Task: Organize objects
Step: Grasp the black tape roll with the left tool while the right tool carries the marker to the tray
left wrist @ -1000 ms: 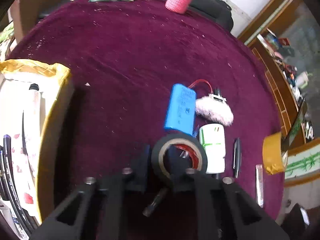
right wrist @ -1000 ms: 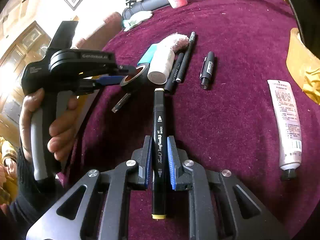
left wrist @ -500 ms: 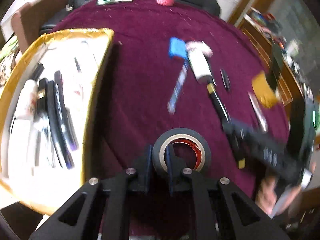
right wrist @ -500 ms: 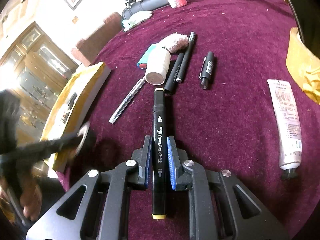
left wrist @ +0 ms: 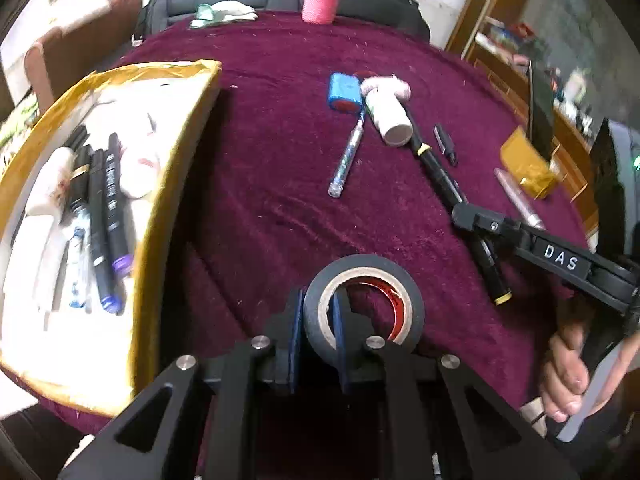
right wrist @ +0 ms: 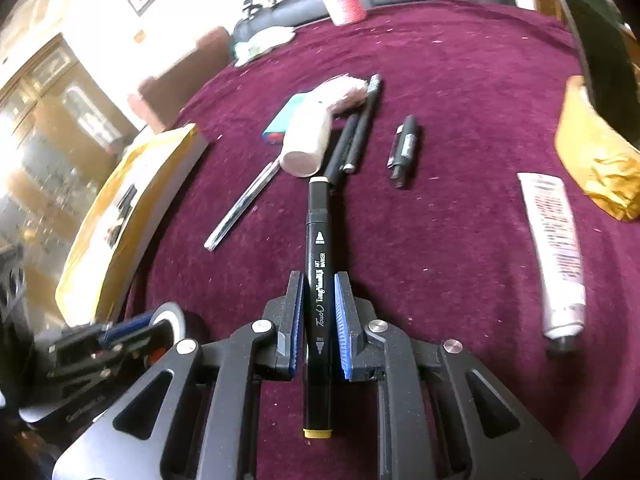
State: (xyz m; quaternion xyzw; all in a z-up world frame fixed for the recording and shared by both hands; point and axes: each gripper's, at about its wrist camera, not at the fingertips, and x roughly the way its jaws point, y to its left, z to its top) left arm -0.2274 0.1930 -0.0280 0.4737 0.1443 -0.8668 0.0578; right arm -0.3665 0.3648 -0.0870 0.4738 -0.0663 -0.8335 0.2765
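**Tape Roll and Marker Both Clamped, Box to the Left**

Left gripper (left wrist: 316, 334) pinched on the wall of a black tape roll (left wrist: 362, 304), one pad inside the cardboard core, one outside; held above the maroon tablecloth (left wrist: 280, 208), with the yellow-edged box (left wrist: 180, 160) off to the left of the fingers. Probably light, rigid enough at the core, slick on the outer wrap; wall grip looks sound, though liable to swing if jolted.

Right gripper (right wrist: 318, 316) closed narrow on a black art marker (right wrist: 318, 280) at mid-barrel, lying along the fingers, yellow cap end toward the camera. Likely light, stiff, smooth plastic, prone to sliding lengthwise; centre hold balances well.

Legible on the barrel: "Touch", "ART MARKER", "FINE". On the right tool's arm, seen from the left camera: "DAS". Print on the white tube (right wrist: 556, 248) far right too blurred to read.
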